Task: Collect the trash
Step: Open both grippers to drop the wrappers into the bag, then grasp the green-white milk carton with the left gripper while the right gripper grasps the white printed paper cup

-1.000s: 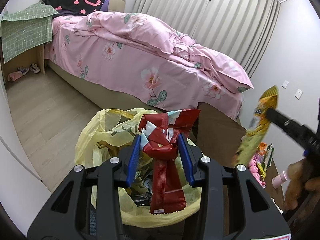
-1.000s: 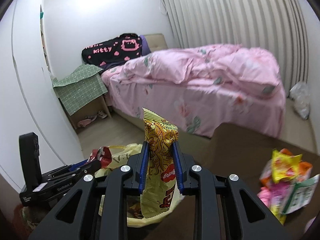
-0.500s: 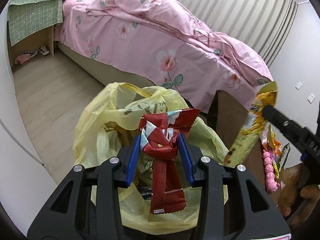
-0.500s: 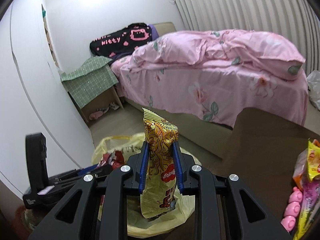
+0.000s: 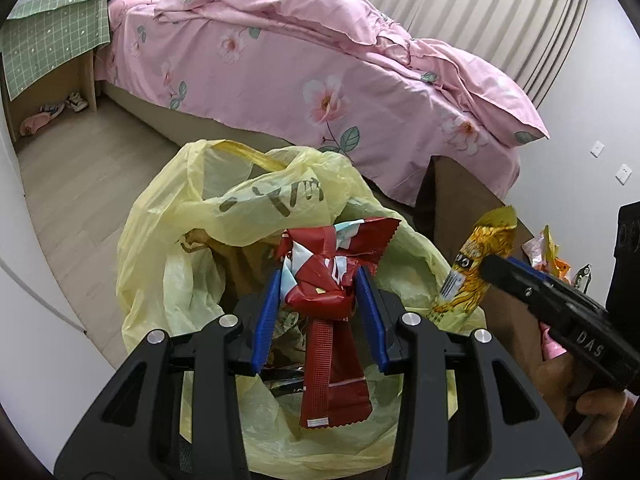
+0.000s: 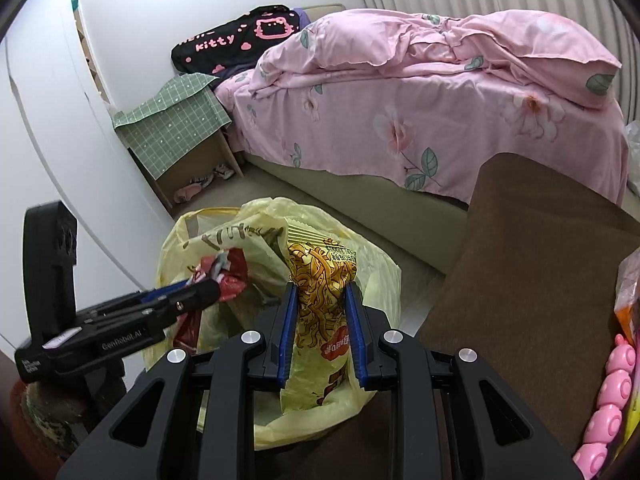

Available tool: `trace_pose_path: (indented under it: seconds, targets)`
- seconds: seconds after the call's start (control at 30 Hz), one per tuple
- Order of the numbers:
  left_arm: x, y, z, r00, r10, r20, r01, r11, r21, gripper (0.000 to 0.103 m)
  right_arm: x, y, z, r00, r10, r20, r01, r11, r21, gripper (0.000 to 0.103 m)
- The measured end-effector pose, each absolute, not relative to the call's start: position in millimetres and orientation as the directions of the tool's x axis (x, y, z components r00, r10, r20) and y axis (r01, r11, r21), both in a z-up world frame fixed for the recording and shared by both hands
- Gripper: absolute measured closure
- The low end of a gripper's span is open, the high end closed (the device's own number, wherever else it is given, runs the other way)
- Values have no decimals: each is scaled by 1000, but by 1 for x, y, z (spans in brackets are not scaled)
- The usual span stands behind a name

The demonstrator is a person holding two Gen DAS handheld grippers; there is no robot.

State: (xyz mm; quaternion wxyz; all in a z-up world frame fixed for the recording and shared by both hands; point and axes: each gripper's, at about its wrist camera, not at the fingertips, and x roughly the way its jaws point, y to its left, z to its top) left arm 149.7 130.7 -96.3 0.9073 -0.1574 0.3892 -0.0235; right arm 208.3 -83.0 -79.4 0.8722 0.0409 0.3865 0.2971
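Observation:
My left gripper (image 5: 320,308) is shut on a crumpled red snack wrapper (image 5: 328,344), held right above the open mouth of a yellow plastic trash bag (image 5: 192,248). In the right wrist view my right gripper (image 6: 321,320) is shut on a yellow noodle packet (image 6: 320,304), also over the same bag (image 6: 188,240). The left wrist view shows the right gripper (image 5: 500,272) from the side with its noodle packet (image 5: 476,272) at the bag's right rim. The right wrist view shows the left gripper (image 6: 200,292) and the red wrapper (image 6: 228,276) at the bag's left.
A brown table (image 6: 540,280) at the right carries more wrappers (image 5: 552,252) and a pink toy (image 6: 612,396). A bed with pink floral bedding (image 5: 320,72) fills the background. A nightstand with a green cloth (image 5: 52,40) stands at the left. A hand (image 5: 592,400) grips the right tool.
Both grippers have sunk toward the yellow bag, which now looms larger under them. Each still holds its wrapper as before.

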Motion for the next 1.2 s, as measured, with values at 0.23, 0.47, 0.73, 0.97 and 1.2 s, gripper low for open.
trace_pose_path:
  seconds: [0.23,0.47,0.73,0.97,1.2]
  targets:
    - [142,131,-86,728,-182,-661,-51,947,-317,67,197,-79,-74,532,543,-650,-520,815,256,79]
    - [133,137,-77,752,-177,-635,-63,939,-337,47,190,-80,-67,542,546,-639,-532,811,241,64]
    - [119,133,-56,780,-159,-605,-65,941,-331,41,176,-105,-51,597,497,-630,-504,843,188,59]
    - [111,81,-37,797,-230,-558,71,954,-291,41,150,-160,-31,681,410,-606,-424,896,131,56]
    - [106,6,-30,759,-373,-535,277,927,-253,40,106,-238,-24,745,284,-604,-328,944,39,49]
